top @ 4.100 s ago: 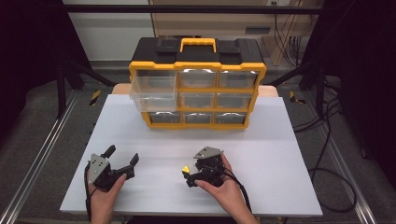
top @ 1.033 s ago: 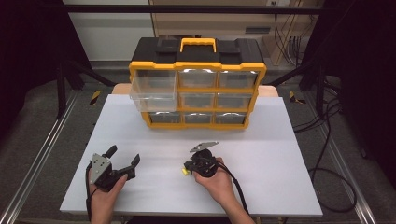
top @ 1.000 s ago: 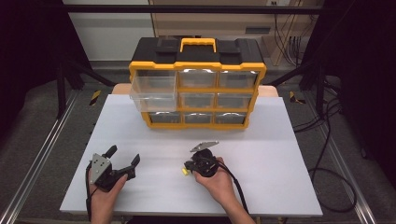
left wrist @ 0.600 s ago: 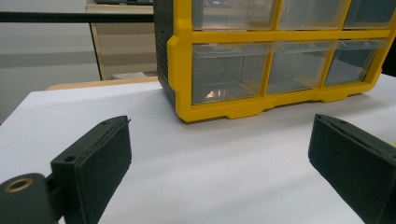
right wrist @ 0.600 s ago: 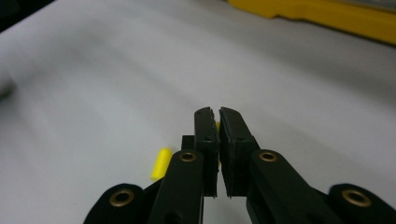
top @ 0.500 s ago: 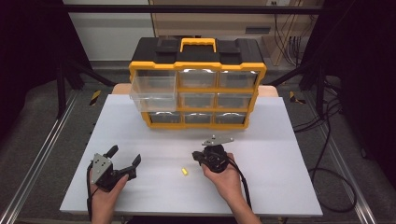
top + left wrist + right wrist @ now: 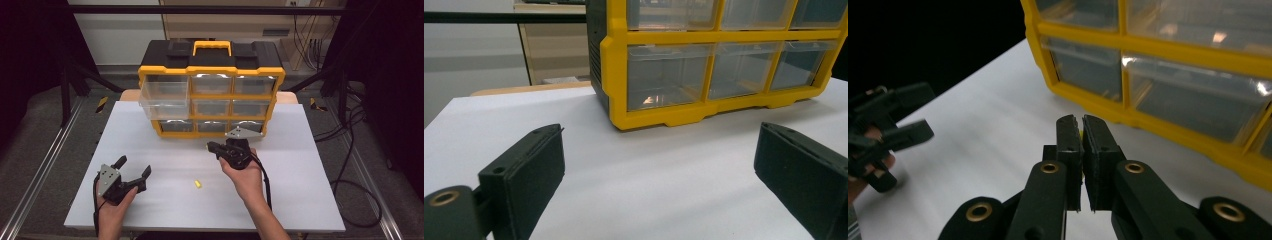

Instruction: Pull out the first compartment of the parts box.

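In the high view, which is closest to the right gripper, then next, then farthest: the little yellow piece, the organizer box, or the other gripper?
From the right gripper:
1. Organizer box, just behind it.
2. Little yellow piece, on the table nearer the person.
3. Left gripper, far left.

We see the organizer (image 7: 212, 90) in glossy yellow and black plastic with clear smooth drawers (image 7: 165, 97); the desk (image 7: 150, 150) looks matt white, the gripper (image 7: 1082, 150) matt black.

Right gripper (image 7: 216, 148) closed, left gripper (image 7: 133, 171) agape
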Demonstrator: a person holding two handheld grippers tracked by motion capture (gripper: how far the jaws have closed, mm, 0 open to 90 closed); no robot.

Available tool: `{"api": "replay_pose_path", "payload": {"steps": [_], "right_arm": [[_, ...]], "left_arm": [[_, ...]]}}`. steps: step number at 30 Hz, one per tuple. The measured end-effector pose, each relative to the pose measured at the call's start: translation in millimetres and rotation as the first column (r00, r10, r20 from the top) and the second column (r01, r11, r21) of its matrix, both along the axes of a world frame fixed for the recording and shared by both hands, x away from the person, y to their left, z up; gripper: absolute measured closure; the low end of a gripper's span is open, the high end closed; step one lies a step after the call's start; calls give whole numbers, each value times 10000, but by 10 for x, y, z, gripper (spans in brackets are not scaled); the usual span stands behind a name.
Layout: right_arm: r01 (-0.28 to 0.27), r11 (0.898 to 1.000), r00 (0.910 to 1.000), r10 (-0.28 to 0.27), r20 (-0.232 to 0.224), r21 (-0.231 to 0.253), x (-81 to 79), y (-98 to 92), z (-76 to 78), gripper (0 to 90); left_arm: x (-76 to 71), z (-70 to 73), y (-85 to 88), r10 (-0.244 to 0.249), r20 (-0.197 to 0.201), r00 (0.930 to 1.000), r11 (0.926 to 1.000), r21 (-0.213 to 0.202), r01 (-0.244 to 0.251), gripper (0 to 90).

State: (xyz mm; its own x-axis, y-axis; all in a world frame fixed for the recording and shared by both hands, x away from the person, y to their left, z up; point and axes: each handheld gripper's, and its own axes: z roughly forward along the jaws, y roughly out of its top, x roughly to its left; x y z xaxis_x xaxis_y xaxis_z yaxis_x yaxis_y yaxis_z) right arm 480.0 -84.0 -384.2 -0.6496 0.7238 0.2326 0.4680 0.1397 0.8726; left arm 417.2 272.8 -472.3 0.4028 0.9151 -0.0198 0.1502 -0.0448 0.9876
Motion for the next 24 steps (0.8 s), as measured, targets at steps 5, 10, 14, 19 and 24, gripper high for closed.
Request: {"api": "replay_pose_path", "payload": {"steps": [5,10,14,19,24], "right_arm": [[68,9994,9998,-73,165,338,46,-12,221,867],[-19,9993,9982,-4,592,378,73,22,476,866],[-27,9996,9973,5,736,290,98,64,641,866],[-40,9997,9941,14,1085,237,100,120,857,866],[25,9998,9923,-47,1235,179,138,160,1000,866]], "left_arm": [[6,-3,-20,-101,-14,9999,9999,-7,101,60],[11,-1,-21,-132,-30,9999,9999,41,132,60],[11,1,-9,-123,-24,9999,9999,-53,122,60],[33,2,-26,-229,-35,9997,9997,-76,229,60],[26,-4,-70,-358,-51,9993,9993,42,359,60]]}}
